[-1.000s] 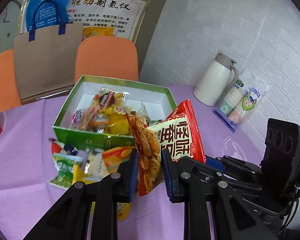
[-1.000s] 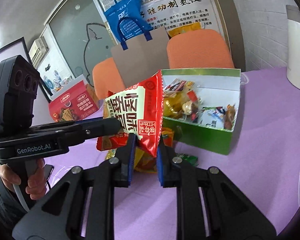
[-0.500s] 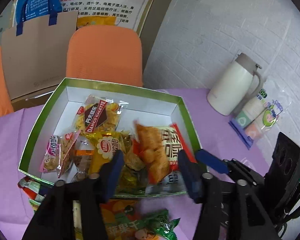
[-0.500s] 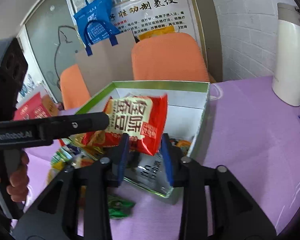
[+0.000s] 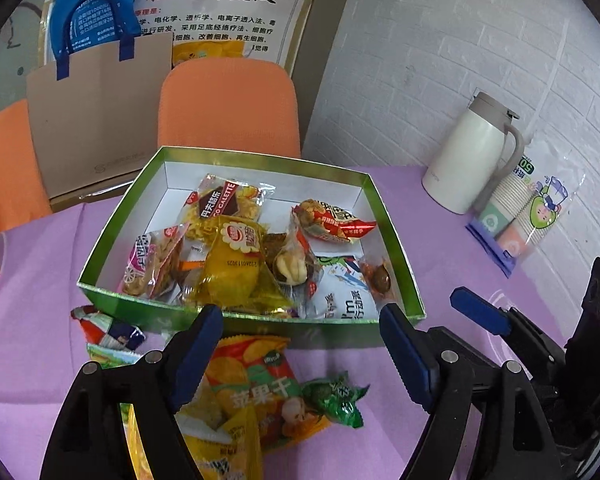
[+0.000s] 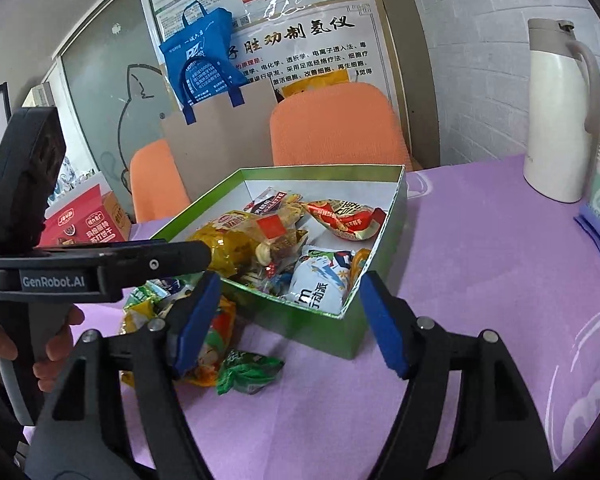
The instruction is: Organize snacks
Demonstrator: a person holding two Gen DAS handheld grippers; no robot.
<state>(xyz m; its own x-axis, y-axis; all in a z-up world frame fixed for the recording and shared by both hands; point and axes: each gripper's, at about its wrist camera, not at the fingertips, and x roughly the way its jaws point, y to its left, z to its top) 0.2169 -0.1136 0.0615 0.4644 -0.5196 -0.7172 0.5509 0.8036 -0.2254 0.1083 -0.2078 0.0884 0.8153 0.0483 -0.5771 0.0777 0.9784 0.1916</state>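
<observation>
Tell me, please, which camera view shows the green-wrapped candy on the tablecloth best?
The right wrist view: the green-wrapped candy lies unobstructed between the fingers. The left wrist view shows it too, partly overlapping the apple-chip packet.

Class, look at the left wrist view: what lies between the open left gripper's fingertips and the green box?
Only bare purple tablecloth and the top edge of the orange snack packet lie between the left gripper and the green box.

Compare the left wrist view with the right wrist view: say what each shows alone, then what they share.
Only the left wrist view shows the red-and-blue packet left of the snack pile.

Only the right wrist view shows a hand holding the left gripper, and a red carton.

Both show the green box of snacks, the red snack bag inside it, the white jug, the orange chair.
</observation>
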